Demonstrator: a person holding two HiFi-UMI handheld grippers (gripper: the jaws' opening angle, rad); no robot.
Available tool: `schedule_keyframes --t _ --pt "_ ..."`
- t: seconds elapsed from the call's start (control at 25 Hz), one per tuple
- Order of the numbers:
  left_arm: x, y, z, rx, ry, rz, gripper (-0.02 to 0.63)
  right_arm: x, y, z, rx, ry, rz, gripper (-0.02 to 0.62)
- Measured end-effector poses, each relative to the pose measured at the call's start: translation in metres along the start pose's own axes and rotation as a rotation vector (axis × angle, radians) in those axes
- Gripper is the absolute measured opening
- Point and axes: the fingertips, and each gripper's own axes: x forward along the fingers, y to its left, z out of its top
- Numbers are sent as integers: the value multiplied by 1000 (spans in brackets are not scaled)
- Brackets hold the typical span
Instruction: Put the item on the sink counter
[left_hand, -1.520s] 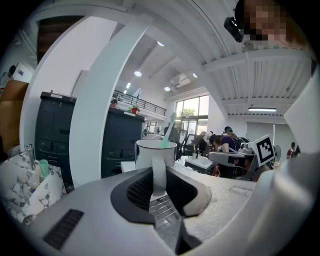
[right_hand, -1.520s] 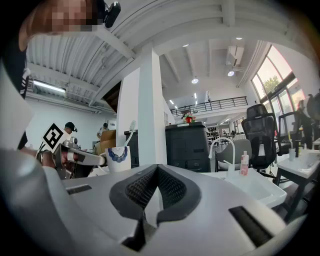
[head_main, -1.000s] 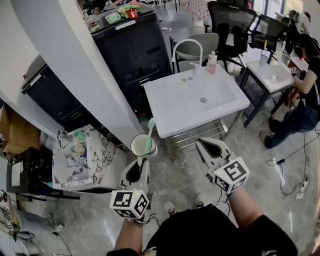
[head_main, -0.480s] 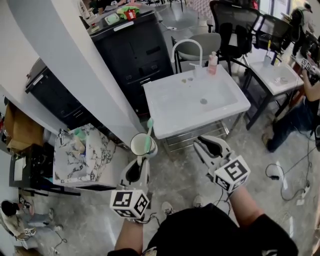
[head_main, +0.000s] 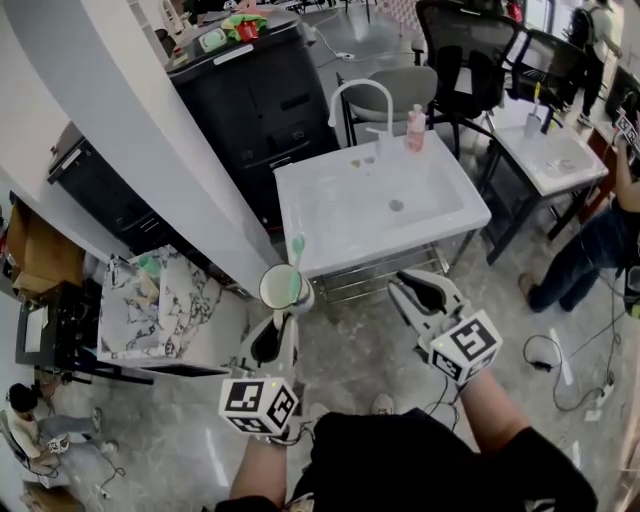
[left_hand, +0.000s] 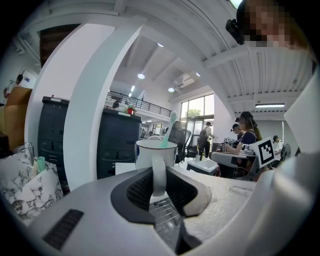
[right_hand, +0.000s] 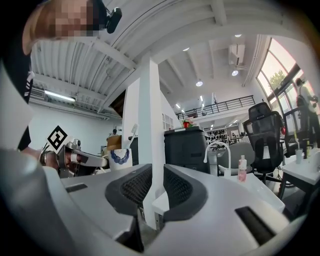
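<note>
2 grippers reach forward. The left gripper (head_main: 280, 330) is clamped on the handle of a white mug (head_main: 285, 288) that holds a green toothbrush (head_main: 296, 262), in the air just off the front-left corner of the sink counter (head_main: 335, 255). The right gripper (head_main: 412, 288) is empty, with its jaws slightly apart.

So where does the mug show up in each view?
Head view: mug just left of centre.
Left gripper view: mug at centre, its handle between the fingers.
Right gripper view: mug left of centre.
Shared landmark: the white pillar.
</note>
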Motion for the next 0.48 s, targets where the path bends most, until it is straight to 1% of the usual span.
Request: schedule_keyframes --t 0.16,0.48 --pt "10 -15 1 2 5 -4 61 -9 -15 3 3 -7 -5 66" --pt "31 -23 3 12 6 -8 61 -12 -37 -1 22 -16 -5 74"
